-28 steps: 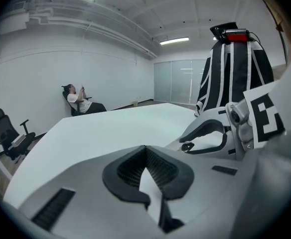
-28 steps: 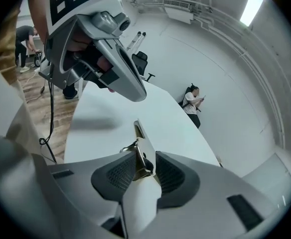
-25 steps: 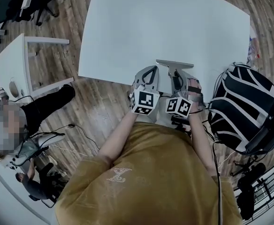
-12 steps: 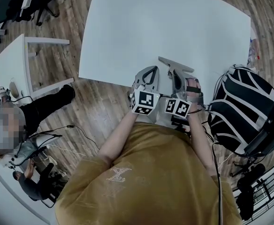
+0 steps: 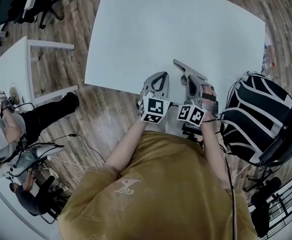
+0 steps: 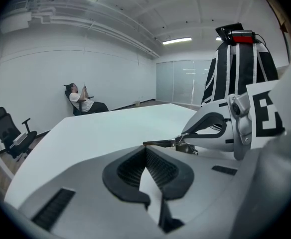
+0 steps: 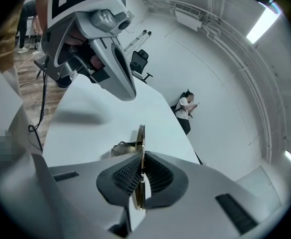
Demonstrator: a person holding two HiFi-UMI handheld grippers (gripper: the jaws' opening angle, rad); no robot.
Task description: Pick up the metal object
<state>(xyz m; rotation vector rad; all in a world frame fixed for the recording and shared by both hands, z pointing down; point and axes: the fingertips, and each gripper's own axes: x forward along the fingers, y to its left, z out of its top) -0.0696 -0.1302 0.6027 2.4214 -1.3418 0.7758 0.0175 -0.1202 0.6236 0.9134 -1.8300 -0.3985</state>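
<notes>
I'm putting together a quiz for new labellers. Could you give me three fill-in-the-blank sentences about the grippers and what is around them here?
The right gripper has its fingers shut on the metal object, while the left gripper, fingers together, holds ____.
The black-and-white backpack stands at the person's ____ side.
The table in front of the person is plain ____ in colour.
Missing words: nothing; right; white.
</notes>
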